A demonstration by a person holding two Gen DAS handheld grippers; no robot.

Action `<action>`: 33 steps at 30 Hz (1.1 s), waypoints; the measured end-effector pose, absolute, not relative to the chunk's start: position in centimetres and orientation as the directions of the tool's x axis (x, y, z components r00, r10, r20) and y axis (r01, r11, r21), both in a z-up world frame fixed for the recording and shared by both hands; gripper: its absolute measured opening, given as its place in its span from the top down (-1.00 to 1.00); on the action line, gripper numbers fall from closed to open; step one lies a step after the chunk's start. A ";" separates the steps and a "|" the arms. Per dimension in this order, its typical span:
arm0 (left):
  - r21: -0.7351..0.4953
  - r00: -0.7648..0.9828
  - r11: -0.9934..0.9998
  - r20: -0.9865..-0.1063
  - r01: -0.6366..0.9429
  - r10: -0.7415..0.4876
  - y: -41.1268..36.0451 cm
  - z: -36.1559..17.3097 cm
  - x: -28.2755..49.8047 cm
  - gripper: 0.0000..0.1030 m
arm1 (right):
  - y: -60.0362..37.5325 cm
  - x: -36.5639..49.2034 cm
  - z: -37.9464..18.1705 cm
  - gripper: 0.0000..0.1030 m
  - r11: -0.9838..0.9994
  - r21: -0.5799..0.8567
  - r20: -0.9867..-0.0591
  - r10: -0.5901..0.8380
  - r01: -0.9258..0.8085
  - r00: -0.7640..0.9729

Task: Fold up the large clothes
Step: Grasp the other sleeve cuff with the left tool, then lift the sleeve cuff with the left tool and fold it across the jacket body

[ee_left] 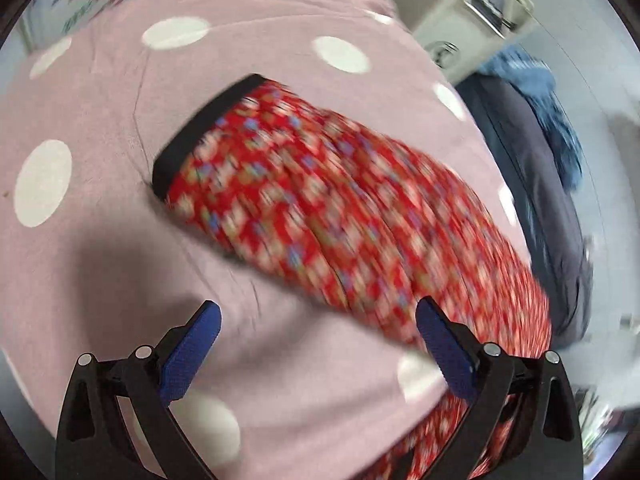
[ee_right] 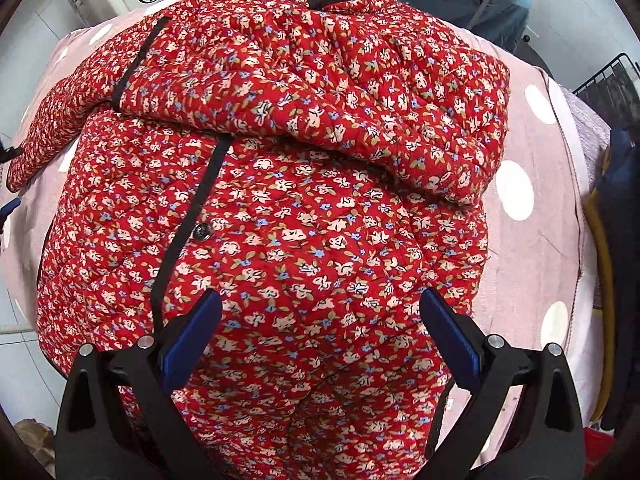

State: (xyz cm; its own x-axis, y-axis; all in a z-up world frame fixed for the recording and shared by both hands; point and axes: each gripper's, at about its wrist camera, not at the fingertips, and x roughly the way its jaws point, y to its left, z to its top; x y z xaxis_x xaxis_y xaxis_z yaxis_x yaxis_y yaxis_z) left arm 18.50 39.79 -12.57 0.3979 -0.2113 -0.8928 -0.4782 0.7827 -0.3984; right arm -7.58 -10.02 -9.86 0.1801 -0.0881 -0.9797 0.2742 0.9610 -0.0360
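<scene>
Right gripper (ee_right: 320, 336): jaws spread, empty, over jacket (ee_right: 280, 220) body. Left gripper (ee_left: 318, 338): jaws spread, empty, near sleeve (ee_left: 320, 208); view blurred. Jacket lies on pink dotted sheet (ee_right: 532, 264); one sleeve already across chest, other stretched out sideways. Step: sleeve folding. Next: pinch outstretched sleeve by cuff (ee_left: 200, 136), bring across body.

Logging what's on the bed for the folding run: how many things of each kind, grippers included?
Red floral jacket: 1
Pink dotted bedcover: 1
Hand-held grippers, left and right, both open: 2
Total: 4
</scene>
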 end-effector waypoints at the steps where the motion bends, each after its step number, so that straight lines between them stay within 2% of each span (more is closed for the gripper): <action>1: -0.400 0.402 0.775 -0.892 -0.489 -0.207 40.1 -12.8 18.9 -0.83 | -9.6 -7.3 -9.9 -0.89 0.960 -0.042 -0.980 -0.094 0.278 0.177; 4: -0.418 0.426 0.746 -0.883 -0.519 -0.199 41.5 -13.5 20.2 -0.81 | -10.4 -9.6 -9.6 -0.89 0.954 -0.053 -0.982 -0.104 0.296 0.160; 5: -0.429 0.429 0.732 -0.880 -0.529 -0.205 42.1 -13.8 20.7 -0.69 | -10.3 -9.7 -9.8 -0.89 0.951 -0.056 -0.983 -0.106 0.305 0.151; 8: -0.446 0.420 0.712 -0.878 -0.542 -0.230 43.5 -14.8 21.9 -0.25 | -10.5 -10.3 -10.2 -0.89 0.942 -0.059 -0.985 -0.108 0.330 0.132; 10: -0.435 0.416 0.731 -0.881 -0.526 -0.225 43.9 -14.5 22.6 0.18 | -10.4 -10.4 -10.3 -0.89 0.936 -0.063 -0.986 -0.113 0.346 0.126; 11: -0.436 0.413 0.733 -0.881 -0.523 -0.230 44.2 -14.3 23.1 0.47 | -10.4 -10.5 -10.3 -0.89 0.933 -0.066 -0.986 -0.116 0.354 0.123; 12: -0.463 0.429 0.721 -0.868 -0.516 -0.250 44.5 -13.9 23.8 0.65 | -10.3 -10.5 -10.2 -0.89 0.930 -0.069 -0.985 -0.120 0.362 0.122; 15: -0.495 0.502 0.746 -0.828 -0.446 -0.250 45.6 -11.1 25.0 0.75 | -10.6 -10.8 -9.9 -0.89 0.920 -0.072 -0.984 -0.129 0.384 0.124; 19: -0.391 0.520 0.850 -0.837 -0.352 -0.169 45.2 -6.9 28.4 0.75 | -11.8 -11.2 -9.6 -0.89 0.912 -0.071 -0.983 -0.133 0.405 0.128; 24: -0.255 0.422 0.880 -0.904 -0.401 -0.070 43.5 -8.5 29.3 0.75 | -12.2 -10.4 -9.4 -0.89 0.911 -0.064 -0.981 -0.132 0.408 0.142; 27: -0.219 0.396 0.883 -0.917 -0.416 -0.041 42.8 -9.3 28.2 0.75 | -12.2 -10.9 -9.4 -0.89 0.908 -0.066 -0.980 -0.138 0.414 0.146; 30: -0.195 0.423 0.906 -0.906 -0.375 -0.020 41.8 -8.1 27.0 0.75 | -13.0 -11.5 -9.8 -0.89 0.895 -0.053 -0.980 -0.131 0.443 0.149; 33: -0.203 0.485 0.927 -0.874 -0.315 -0.027 39.8 -4.2 27.1 0.75 | -14.3 -12.3 -10.3 -0.89 0.880 -0.030 -0.982 -0.114 0.474 0.150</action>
State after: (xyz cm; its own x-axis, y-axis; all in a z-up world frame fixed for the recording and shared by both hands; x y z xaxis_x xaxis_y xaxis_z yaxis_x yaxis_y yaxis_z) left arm 27.07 39.82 -4.21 0.4847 -0.0267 -0.8743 -0.3154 0.9270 -0.2032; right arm -12.26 -14.28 -10.32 0.1502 -0.1139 -0.9821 0.4743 0.8798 -0.0295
